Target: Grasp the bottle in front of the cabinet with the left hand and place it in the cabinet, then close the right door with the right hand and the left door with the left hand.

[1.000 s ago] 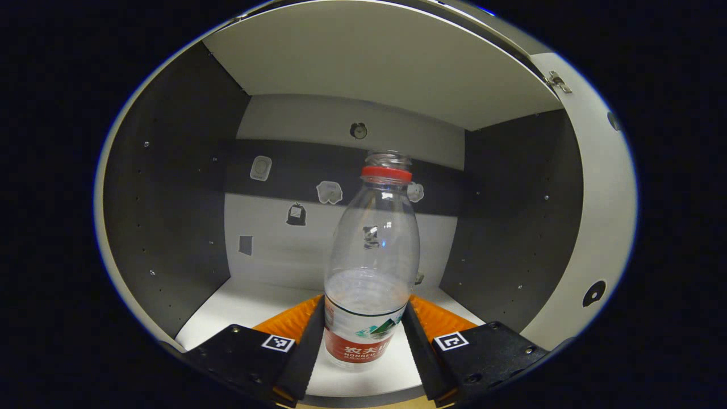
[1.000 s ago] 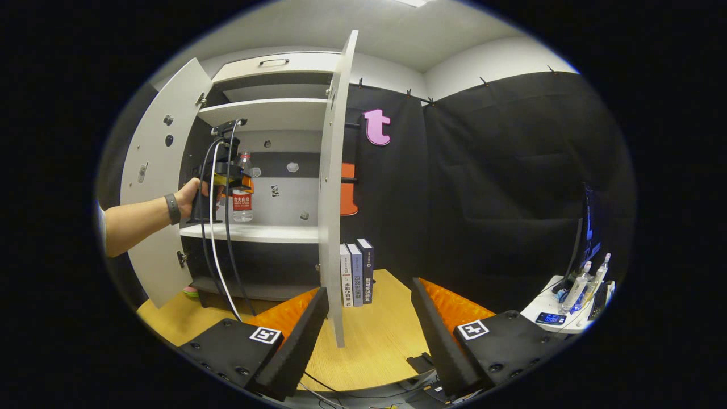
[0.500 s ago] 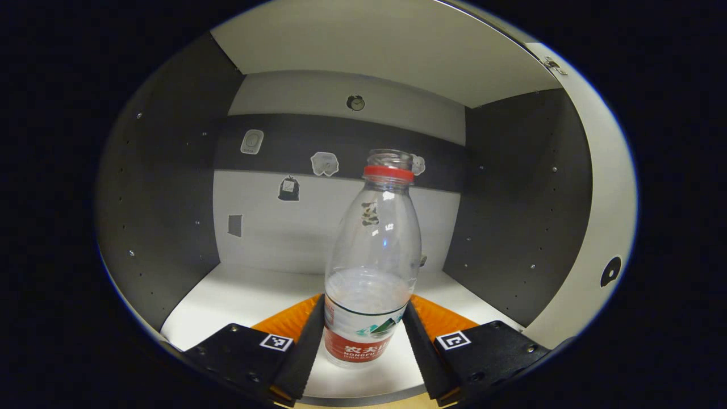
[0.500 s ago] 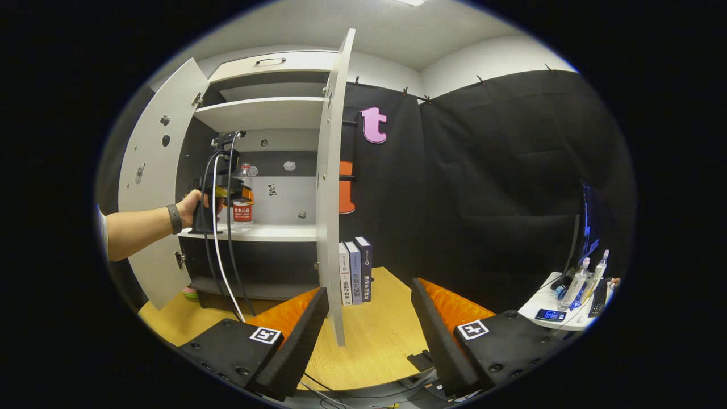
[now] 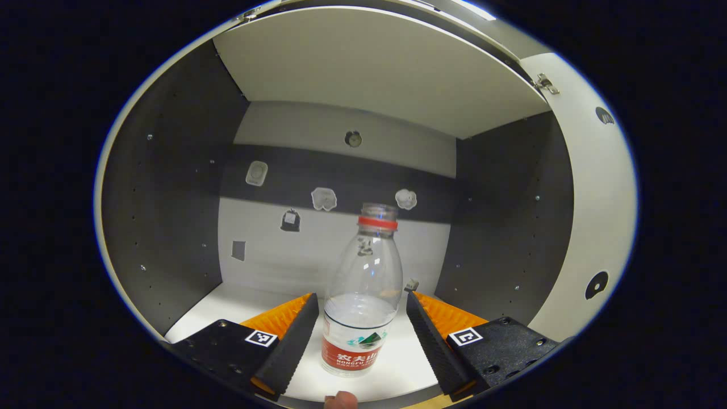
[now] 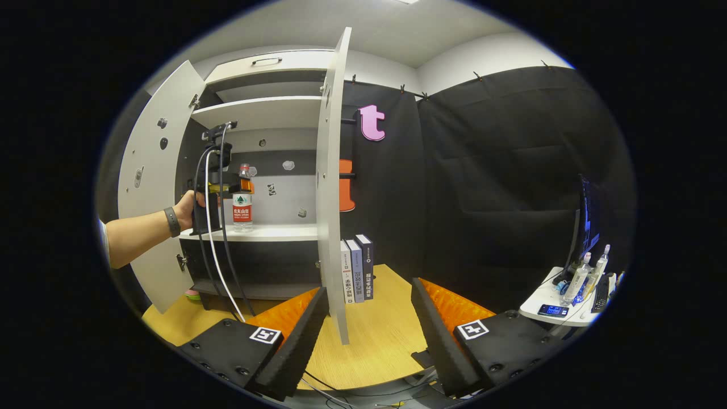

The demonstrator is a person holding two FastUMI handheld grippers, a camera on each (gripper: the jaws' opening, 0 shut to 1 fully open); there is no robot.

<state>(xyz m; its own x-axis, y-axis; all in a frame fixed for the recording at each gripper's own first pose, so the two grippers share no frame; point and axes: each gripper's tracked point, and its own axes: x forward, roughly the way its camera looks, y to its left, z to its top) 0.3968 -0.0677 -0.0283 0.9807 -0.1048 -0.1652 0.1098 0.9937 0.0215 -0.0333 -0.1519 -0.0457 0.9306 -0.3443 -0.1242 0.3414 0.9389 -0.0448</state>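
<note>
Bottle (image 5: 360, 307): upright on the cabinet shelf (image 5: 227, 304), between the fingers of the left gripper (image 5: 359, 332), near the front edge. Fingers spread wider than the bottle, a gap on each side; nothing gripped.

Risk: on backing out, either finger could clip the bottle and tip it off the front edge; it looks light, little water in it.

Room, left to right of the gripper: left wall (image 5: 164, 216) well apart; back wall beyond the bottle, free; right wall (image 5: 505, 227) nearer. Straight retreat looks open.

Right gripper (image 6: 369, 335): wide, empty, low over the table, right door (image 6: 332, 187) edge-on just ahead. Left door (image 6: 153, 187) swung out beside the hand (image 6: 190, 207); arm must clear before closing.
</note>
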